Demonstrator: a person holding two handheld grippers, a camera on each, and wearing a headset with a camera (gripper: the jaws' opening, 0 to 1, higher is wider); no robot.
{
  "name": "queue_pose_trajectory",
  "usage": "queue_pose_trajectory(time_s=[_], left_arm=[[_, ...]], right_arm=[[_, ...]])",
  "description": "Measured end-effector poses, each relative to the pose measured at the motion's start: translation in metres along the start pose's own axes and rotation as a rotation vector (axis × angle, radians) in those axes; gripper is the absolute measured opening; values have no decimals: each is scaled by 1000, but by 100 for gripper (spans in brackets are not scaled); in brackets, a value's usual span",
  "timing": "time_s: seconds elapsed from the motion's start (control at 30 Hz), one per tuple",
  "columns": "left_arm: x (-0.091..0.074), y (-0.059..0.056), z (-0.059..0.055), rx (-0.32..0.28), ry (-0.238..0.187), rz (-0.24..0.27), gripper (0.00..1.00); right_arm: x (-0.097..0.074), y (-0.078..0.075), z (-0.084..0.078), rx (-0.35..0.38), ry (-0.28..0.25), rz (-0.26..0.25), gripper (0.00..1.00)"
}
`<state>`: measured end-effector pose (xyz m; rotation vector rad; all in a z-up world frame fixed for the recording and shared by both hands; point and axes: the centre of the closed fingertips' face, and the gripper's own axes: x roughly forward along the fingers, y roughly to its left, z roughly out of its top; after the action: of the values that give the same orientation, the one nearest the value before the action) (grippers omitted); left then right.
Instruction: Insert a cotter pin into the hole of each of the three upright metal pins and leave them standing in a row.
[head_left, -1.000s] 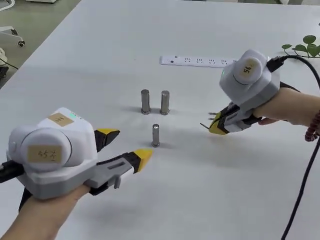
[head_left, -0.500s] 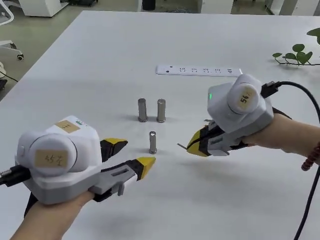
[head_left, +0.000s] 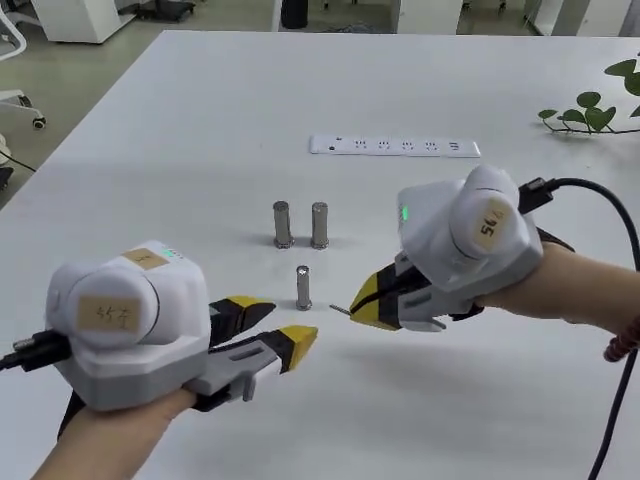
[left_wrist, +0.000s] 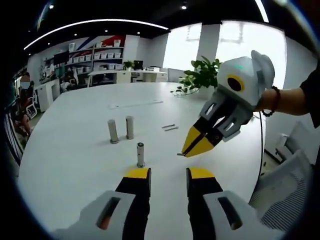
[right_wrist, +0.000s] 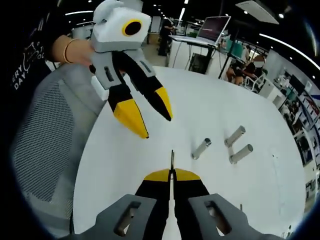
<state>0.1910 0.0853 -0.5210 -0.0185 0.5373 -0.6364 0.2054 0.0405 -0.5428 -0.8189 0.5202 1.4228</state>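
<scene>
Three short metal pins stand upright on the white table: two side by side (head_left: 282, 224) (head_left: 319, 224) and one alone in front (head_left: 303, 287). My right gripper (head_left: 365, 298) is shut on a thin cotter pin (right_wrist: 172, 160), whose tip (head_left: 338, 310) points at the front pin from its right, a small gap away. The left gripper (head_left: 275, 322) is open and holds nothing, low and to the front pin's left. In the left gripper view the front pin (left_wrist: 140, 154) stands just beyond the open jaws (left_wrist: 168, 175), with the right gripper (left_wrist: 197, 142) to its right.
A white power strip (head_left: 393, 147) lies behind the pins. Spare cotter pins (left_wrist: 169, 127) lie on the table right of the back pair. A plant sprig (head_left: 590, 110) is at the far right, and a black cable (head_left: 620, 330) trails from the right gripper.
The right gripper has carried the cotter pin leftward and nearer, from beside the back pair to just right of the front pin. The left gripper stays open in about the same place.
</scene>
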Motion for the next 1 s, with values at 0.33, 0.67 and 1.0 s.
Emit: queue_pose_trajectory(time_s=[0.33,0.67,1.0], left_arm=[[4,-12,-1,-45,6,-47,16],[6,-24,1,-115,-8,-108,8],[5,-28,2,-158,-18,-124,4]], right_arm=[[1,12,8,-76,-30,19,0],[-1,20,17,-130,-55,26,0],[-3,25,23,-172,-65,29,0]])
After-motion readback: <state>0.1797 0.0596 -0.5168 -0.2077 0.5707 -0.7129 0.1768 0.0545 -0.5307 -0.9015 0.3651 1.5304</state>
